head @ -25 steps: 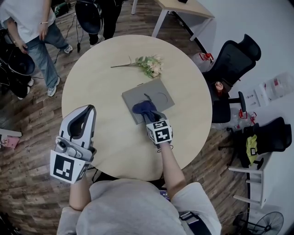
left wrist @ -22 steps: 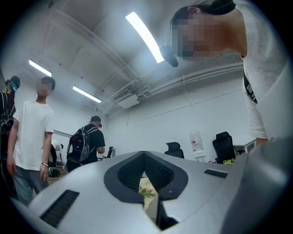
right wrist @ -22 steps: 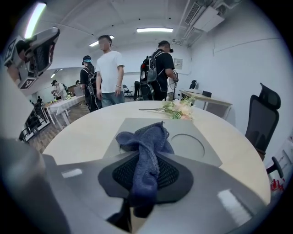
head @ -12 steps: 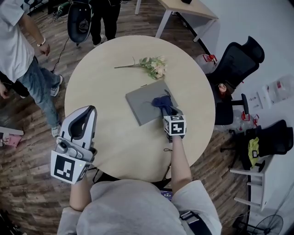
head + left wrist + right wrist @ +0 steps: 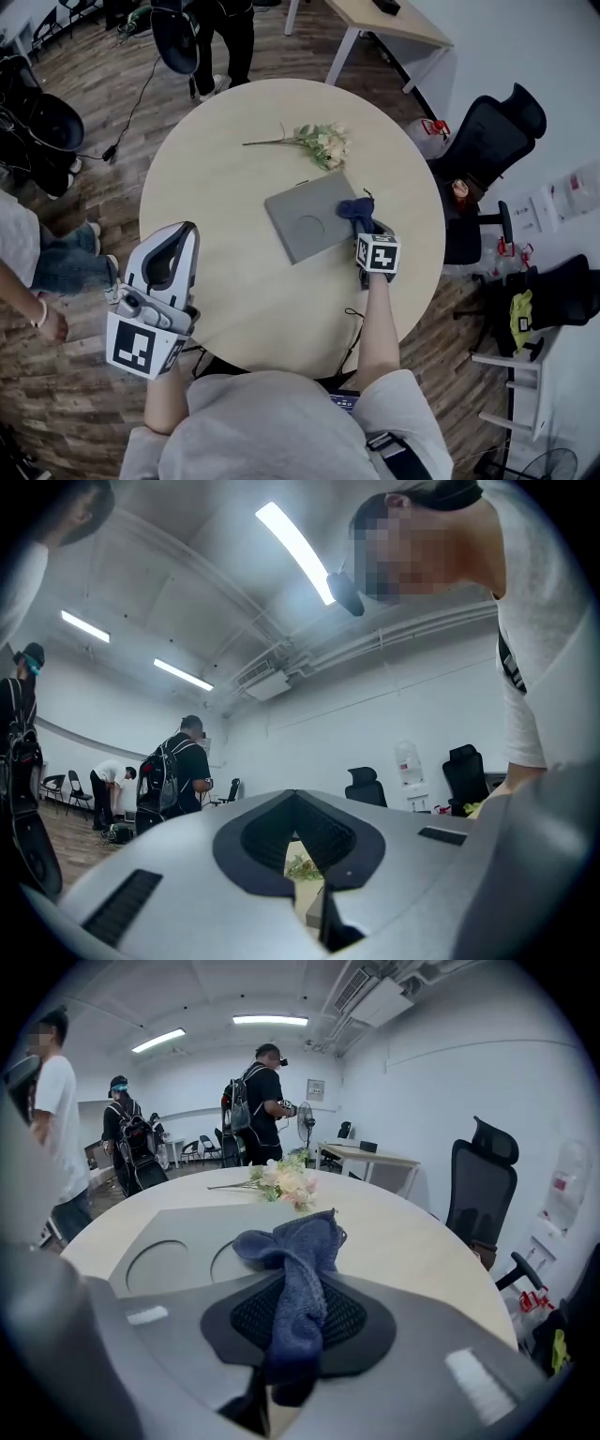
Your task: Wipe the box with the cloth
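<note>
A flat grey box [image 5: 307,219] with a ring mark on its lid lies on the round table [image 5: 216,187]; in the right gripper view the box [image 5: 164,1241] fills the left foreground. My right gripper [image 5: 367,225] is shut on a dark blue cloth [image 5: 356,211], which rests at the box's right edge. The cloth [image 5: 298,1260] bunches up between the jaws in the right gripper view. Off the table's near left edge I hold my left gripper [image 5: 172,253] up with its jaws shut and nothing in them.
A small bunch of pale flowers [image 5: 319,143] lies on the table beyond the box. Black office chairs [image 5: 487,131] stand to the right. People stand beyond the table at the far left [image 5: 216,28], and a desk [image 5: 384,23] is at the top.
My right gripper has dragged the cloth across the box lid from its near left part to its right edge. The left gripper has stayed in place.
</note>
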Motion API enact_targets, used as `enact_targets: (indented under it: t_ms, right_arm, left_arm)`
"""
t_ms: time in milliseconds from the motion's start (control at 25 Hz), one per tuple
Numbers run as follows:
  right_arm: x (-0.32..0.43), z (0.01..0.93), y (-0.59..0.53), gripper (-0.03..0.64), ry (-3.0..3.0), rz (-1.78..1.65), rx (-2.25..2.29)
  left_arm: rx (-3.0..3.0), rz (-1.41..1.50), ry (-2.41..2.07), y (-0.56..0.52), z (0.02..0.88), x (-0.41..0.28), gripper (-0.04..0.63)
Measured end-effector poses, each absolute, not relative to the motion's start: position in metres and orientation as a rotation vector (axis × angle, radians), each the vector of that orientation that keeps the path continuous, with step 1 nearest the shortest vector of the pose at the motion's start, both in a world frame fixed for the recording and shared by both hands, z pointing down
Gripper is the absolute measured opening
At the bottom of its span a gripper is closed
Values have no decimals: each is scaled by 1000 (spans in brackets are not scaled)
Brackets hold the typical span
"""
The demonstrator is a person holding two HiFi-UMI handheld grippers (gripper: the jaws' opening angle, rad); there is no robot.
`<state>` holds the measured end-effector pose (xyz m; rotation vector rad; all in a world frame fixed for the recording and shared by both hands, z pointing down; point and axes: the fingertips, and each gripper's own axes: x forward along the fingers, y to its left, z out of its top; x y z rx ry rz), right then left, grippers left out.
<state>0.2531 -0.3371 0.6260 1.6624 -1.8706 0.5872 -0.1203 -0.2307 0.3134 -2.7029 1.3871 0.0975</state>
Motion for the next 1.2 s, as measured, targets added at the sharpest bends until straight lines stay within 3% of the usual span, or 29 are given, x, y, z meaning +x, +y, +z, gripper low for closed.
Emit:
enact_targets:
  t_ms: [480, 1200]
  right_arm:
    - [242, 613, -323, 91, -1891, 568, 1696]
    - [161, 495, -243, 94, -2218, 288, 1753]
  left_arm:
    - [-2680, 120, 1410, -220, 306, -125, 3]
    - [-2684, 181, 1313, -185, 280, -101, 3]
